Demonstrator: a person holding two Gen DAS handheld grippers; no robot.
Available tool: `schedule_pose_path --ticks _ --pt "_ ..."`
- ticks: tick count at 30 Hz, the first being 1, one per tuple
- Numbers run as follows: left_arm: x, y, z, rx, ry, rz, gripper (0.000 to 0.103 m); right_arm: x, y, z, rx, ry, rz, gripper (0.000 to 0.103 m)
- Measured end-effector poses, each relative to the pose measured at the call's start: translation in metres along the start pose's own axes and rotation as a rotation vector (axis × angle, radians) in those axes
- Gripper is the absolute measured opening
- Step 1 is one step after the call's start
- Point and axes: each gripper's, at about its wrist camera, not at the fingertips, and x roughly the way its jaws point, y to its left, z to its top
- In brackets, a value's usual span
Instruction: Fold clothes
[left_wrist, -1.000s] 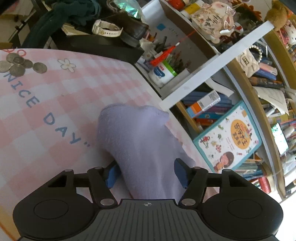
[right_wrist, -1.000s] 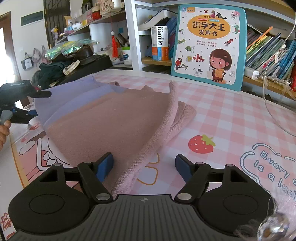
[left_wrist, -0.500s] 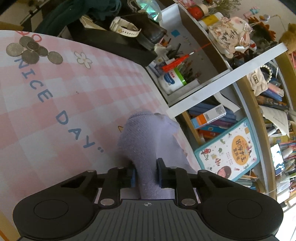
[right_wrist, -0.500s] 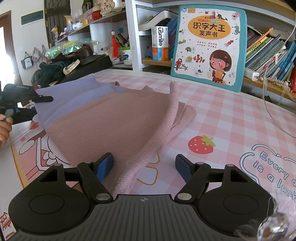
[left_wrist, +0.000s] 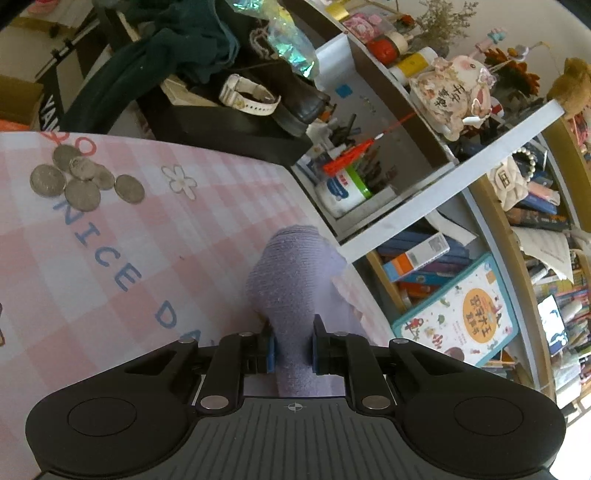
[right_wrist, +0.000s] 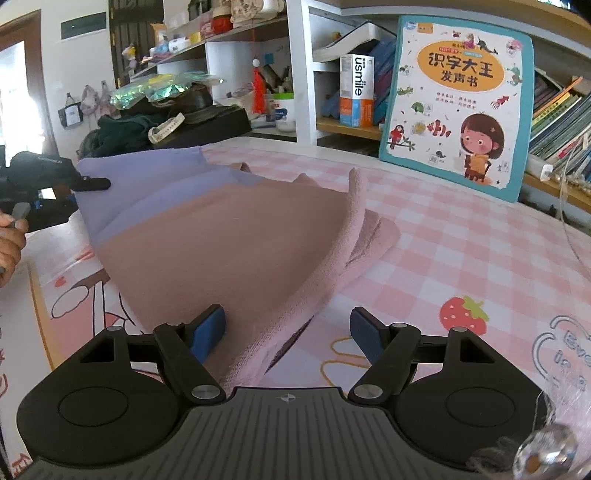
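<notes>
The left gripper (left_wrist: 291, 349) is angling slightly down over the pink checked tablecloth (left_wrist: 110, 236), and its jaws have just been closing: the blue pads (left_wrist: 270, 350) are now pinching a bunched fold of the lilac cloth (left_wrist: 295, 280), which is rising from between them and humping up ahead of the fingers. In the right wrist view this same gripper is showing at the far left edge (right_wrist: 88, 183), gripping the lilac corner of the garment (right_wrist: 229, 236), with part of a hand (right_wrist: 11, 240) wrapping around its handle.

The right gripper (right_wrist: 288, 332) is tilting more steeply toward the table, its two fingers standing wide apart and holding nothing. The left pad (right_wrist: 208, 330) is sitting just beside the pink edge of the garment, the other pad is hanging over bare tablecloth, and the thick folded hem is running between them without being pressed.

One garment is lying on the table, lilac on the far side and dusty pink on the near side, draped in a raised, tent-like slope with layered folds at its right. Six coins (left_wrist: 83, 181) are lying in a loose cluster near the far left of the cloth. One children's book (right_wrist: 458, 103) with a teal border is leaning upright against the shelves behind the table, and one white watch (left_wrist: 247, 96) is resting on the dark clutter beyond the table's edge.
</notes>
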Motion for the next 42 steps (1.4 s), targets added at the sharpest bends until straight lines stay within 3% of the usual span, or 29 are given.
schedule_pose_path --ticks 8,12,18,22,24,27,35,38,40,42 --pt "-0.016 -0.047 -0.007 0.172 -0.032 -0.100 0.014 -0.001 -0.002 0.000 0.014 0.002 0.009 0.072" --pt "-0.024 -0.088 -0.020 0.322 -0.052 -0.160 0.014 -0.001 -0.002 0.000 0.014 0.002 0.009 0.072" --pt "-0.027 -0.154 -0.072 0.595 -0.052 -0.278 0.014 -0.002 -0.002 0.000 0.012 0.003 0.008 0.072" --pt "-0.016 -0.191 -0.130 0.870 0.099 -0.337 0.014 -0.002 -0.003 0.000 0.011 0.003 0.009 0.072" --pt "-0.003 -0.200 -0.158 0.984 0.220 -0.316 0.015 -0.002 -0.003 0.000 0.012 0.003 0.009 0.072" --pt "0.007 -0.199 -0.181 1.082 0.271 -0.258 0.015 -0.002 -0.003 0.000 0.013 0.003 0.010 0.072" --pt "0.006 -0.194 -0.169 1.015 0.293 -0.277 0.018 -0.006 -0.006 -0.005 0.024 0.000 0.024 0.073" --pt "0.002 -0.193 -0.170 1.033 0.295 -0.300 0.032 -0.020 -0.014 -0.012 0.087 0.006 0.045 0.074" --pt "-0.003 -0.192 -0.174 1.058 0.324 -0.337 0.064 -0.035 -0.022 -0.018 0.142 -0.007 0.066 0.073" --pt "-0.010 -0.191 -0.178 1.074 0.346 -0.379 0.072 -0.048 -0.029 -0.022 0.189 -0.021 0.073 0.073"
